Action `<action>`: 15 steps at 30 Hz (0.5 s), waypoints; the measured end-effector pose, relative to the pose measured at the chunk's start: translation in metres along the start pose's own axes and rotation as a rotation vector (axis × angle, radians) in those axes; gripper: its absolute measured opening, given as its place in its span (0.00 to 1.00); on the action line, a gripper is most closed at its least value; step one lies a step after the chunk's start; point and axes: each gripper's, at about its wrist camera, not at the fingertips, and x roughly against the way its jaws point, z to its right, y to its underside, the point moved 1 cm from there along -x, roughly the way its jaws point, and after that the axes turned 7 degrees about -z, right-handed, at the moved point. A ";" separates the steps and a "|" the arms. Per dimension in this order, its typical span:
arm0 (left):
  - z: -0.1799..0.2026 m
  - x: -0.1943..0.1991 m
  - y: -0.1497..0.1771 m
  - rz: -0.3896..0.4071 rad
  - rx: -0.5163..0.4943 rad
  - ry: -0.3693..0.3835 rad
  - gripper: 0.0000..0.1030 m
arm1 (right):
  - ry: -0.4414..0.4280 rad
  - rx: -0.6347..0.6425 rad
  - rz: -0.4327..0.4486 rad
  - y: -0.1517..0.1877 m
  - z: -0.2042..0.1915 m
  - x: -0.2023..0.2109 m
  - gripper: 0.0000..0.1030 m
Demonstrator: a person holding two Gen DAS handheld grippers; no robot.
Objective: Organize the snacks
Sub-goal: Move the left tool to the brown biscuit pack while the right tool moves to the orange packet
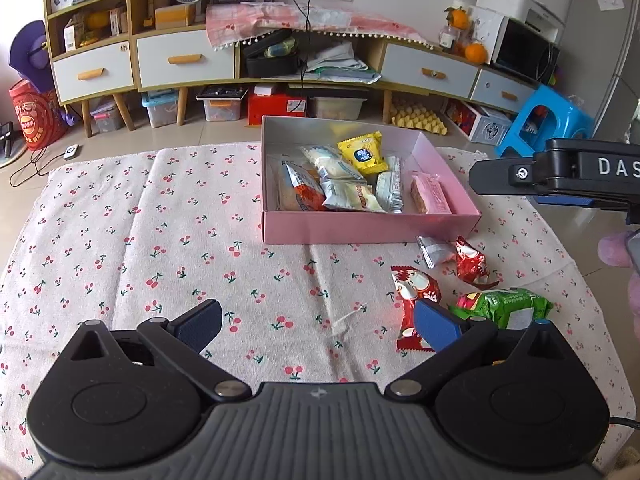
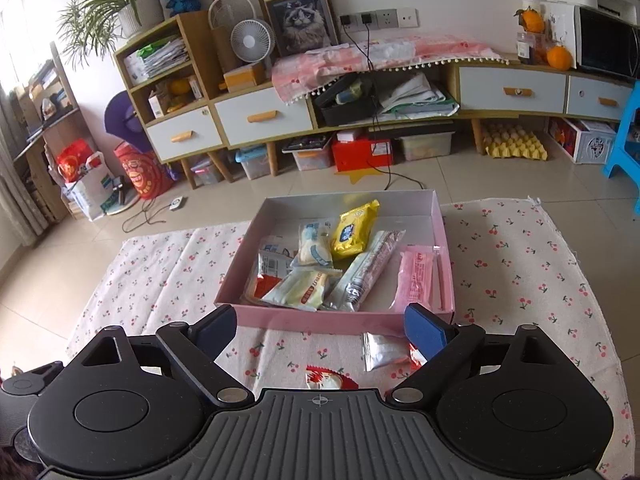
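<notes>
A tiled living-room floor carries a cherry-print cloth (image 1: 160,240), with a long low cabinet (image 1: 184,60) along the far wall and storage bins under it. On the cloth's far half, toward its right edge, sits an open pink box (image 1: 360,228) that already holds the yellow packet (image 1: 362,152), several white and silver packets and a pink bar (image 1: 430,194) against its right wall. The cloth's whole left half lies bare, giving wide room there. Between the box's near wall and the cloth's near right edge 4 snacks lie loose: a silver packet (image 1: 432,250), 2 red packets (image 1: 472,262) (image 1: 412,292) and a green packet (image 1: 508,304). The left gripper (image 1: 318,326) hangs over the near middle of the cloth, fingers spread wide with nothing between them, its right pad overlapping the nearer red packet in view. The right gripper (image 2: 320,330) faces the box's near wall, likewise spread and empty, the silver packet just beyond its right finger.
</notes>
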 end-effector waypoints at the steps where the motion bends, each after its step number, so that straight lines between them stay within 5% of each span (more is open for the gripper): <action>1: 0.000 -0.001 0.003 -0.001 -0.004 -0.005 0.99 | 0.001 0.006 0.010 0.004 0.000 0.002 0.95; 15: -0.008 -0.010 0.049 -0.046 -0.087 -0.049 0.99 | 0.015 0.038 -0.021 0.057 0.027 0.001 0.95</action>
